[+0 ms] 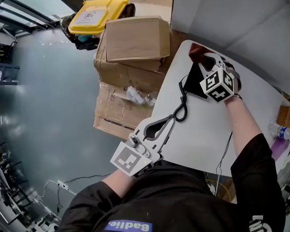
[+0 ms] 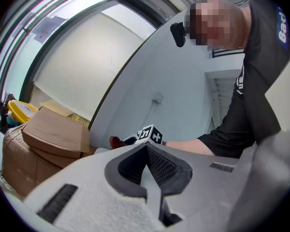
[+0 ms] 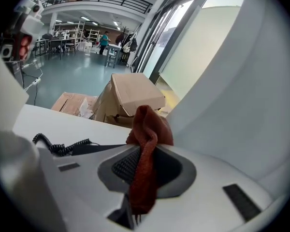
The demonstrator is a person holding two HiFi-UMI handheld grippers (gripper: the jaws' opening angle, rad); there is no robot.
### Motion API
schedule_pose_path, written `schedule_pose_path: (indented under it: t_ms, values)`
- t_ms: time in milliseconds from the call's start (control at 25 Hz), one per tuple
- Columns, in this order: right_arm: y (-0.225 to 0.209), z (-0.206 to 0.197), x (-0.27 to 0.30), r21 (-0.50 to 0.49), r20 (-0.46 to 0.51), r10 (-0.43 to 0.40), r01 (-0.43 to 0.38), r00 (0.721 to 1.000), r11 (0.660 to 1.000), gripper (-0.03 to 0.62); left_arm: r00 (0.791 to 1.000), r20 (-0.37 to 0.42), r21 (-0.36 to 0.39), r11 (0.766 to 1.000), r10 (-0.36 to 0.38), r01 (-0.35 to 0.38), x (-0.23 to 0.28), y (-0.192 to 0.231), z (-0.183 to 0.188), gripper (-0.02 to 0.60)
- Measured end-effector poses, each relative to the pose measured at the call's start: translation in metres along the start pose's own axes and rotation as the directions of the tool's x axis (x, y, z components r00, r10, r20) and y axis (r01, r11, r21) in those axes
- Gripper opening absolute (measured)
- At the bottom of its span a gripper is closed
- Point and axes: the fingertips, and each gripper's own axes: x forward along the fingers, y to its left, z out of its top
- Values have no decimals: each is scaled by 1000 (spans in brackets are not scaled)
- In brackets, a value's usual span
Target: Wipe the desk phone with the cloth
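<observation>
- My right gripper (image 1: 206, 61) is clamped on the cloth (image 1: 198, 51), a rust-red rag. In the right gripper view the rag hangs pinched between the two jaws of this gripper (image 3: 141, 161) and bunches up in a knot above them (image 3: 149, 124).
- The desk phone (image 1: 195, 77) is black and sits near the far corner of the white table (image 1: 203, 139), just under my right gripper. The cloth lies at the phone's far end; I cannot tell whether it touches the phone.
- In the right gripper view the phone shows as a low dark slab (image 3: 94, 149) to the left of the jaws.
- The phone's coiled cord (image 1: 182, 103) runs from its left side along the table's left edge towards me. Its curls also show in the right gripper view (image 3: 58, 146).
- My left gripper (image 1: 157, 127) is at the near edge of the table, well apart from the phone and pointing at it. Its jaws (image 2: 147, 151) are pressed together with nothing between them.
- From the left gripper view I can see the cloth (image 2: 117, 141) far across the table.
- Beyond the table's left edge is a stack of cardboard boxes (image 1: 135, 40), and behind them a bin with a yellow lid (image 1: 96, 14).
</observation>
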Motion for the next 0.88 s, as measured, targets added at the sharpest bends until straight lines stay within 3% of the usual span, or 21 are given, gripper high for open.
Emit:
schedule_pose_path:
  t_ms: [880]
  values:
    - [141, -13, -13, 28, -26, 126, -126, 992, 992, 81, 999, -35, -2, 999, -39, 39, -41, -14, -24, 14]
